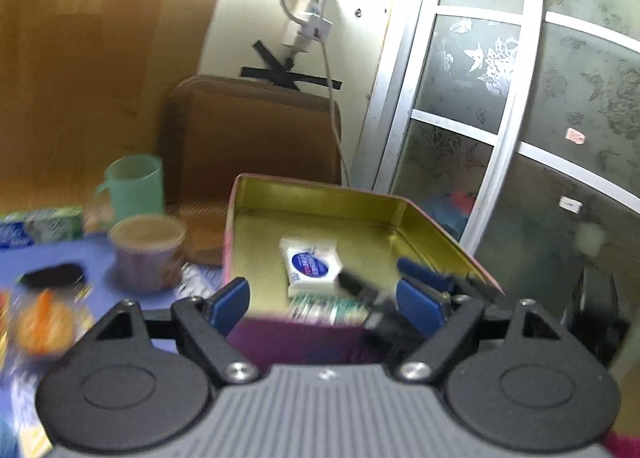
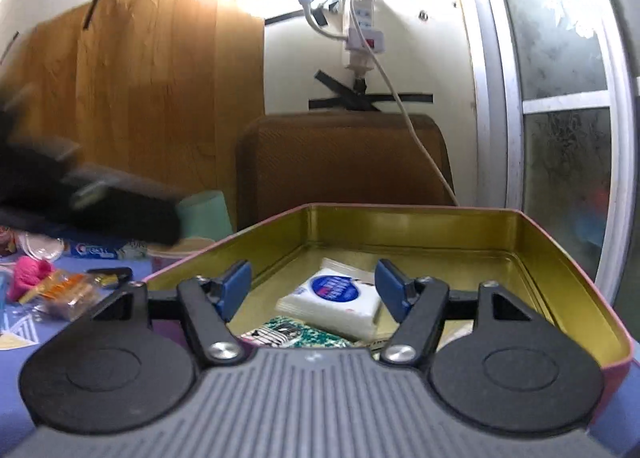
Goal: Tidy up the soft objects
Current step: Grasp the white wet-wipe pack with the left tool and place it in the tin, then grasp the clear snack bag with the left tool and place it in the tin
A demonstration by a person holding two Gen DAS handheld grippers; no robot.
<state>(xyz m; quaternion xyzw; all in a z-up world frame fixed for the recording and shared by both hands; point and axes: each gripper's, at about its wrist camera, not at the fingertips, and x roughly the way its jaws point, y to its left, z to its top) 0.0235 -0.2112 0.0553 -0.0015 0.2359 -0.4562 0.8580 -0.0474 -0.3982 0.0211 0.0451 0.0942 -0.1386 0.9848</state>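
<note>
Left gripper (image 1: 322,300) at the tin's near wall, blue pads spread wide, nothing between them. Right gripper (image 2: 314,290) over the open tin (image 2: 560,258), fingers likewise apart, empty. Just past the pads: white tissue pack (image 2: 334,298) with blue round label, flat on the gold floor; overlaps a teal patterned packet (image 2: 296,334) at the near edge. In the left view, the right gripper's blue tips reach into the tin beside the pack (blurred). Left of the tin on the blue cloth (image 1: 100,254) — paper cup (image 1: 146,254), mint mug (image 1: 134,183), black oval item (image 1: 52,274), pink soft lump (image 2: 30,276). Beyond: brown cushion (image 2: 340,161), taped power strip (image 2: 362,23) on the wall.
</note>
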